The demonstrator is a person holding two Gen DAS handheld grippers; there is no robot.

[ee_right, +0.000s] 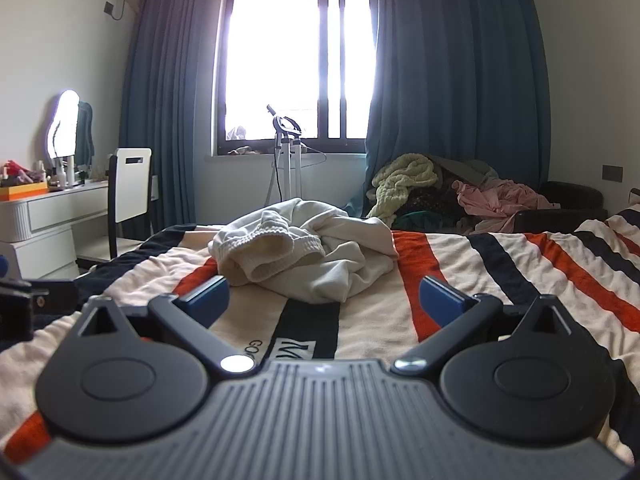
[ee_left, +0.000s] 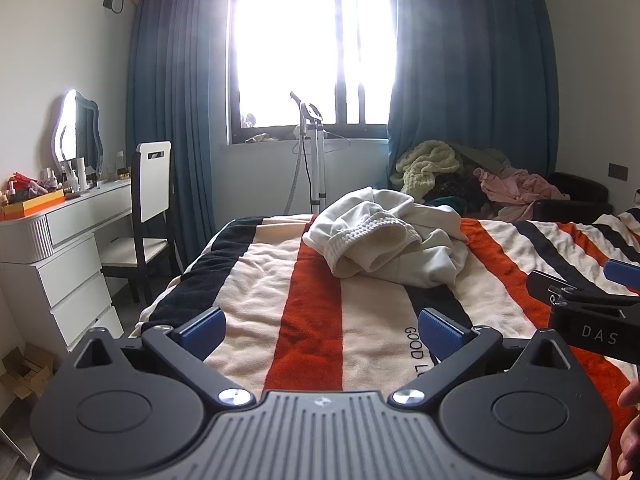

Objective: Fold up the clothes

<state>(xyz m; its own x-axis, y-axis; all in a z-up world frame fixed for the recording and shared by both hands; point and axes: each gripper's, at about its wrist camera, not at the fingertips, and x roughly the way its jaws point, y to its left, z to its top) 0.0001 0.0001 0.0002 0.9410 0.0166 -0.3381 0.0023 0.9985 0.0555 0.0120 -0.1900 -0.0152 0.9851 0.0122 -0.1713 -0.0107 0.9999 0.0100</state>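
Note:
A crumpled cream garment [ee_left: 384, 236] with a ribbed elastic waistband lies bunched on the striped blanket [ee_left: 264, 280], ahead of both grippers. My left gripper [ee_left: 320, 330] hovers over the blanket, open and empty, well short of the garment. In the right wrist view the same garment [ee_right: 304, 252] sits just beyond my right gripper [ee_right: 324, 300], which is also open with nothing between its blue pads. The right gripper's body shows at the right edge of the left wrist view [ee_left: 588, 312].
A pile of other clothes [ee_left: 472, 172] rests on a dark seat beyond the bed's far right. A white dresser [ee_left: 60, 240] and chair [ee_left: 148, 208] stand left of the bed. A garment steamer stand [ee_left: 314, 152] is below the window. Part of a hand [ee_left: 630, 420] appears lower right.

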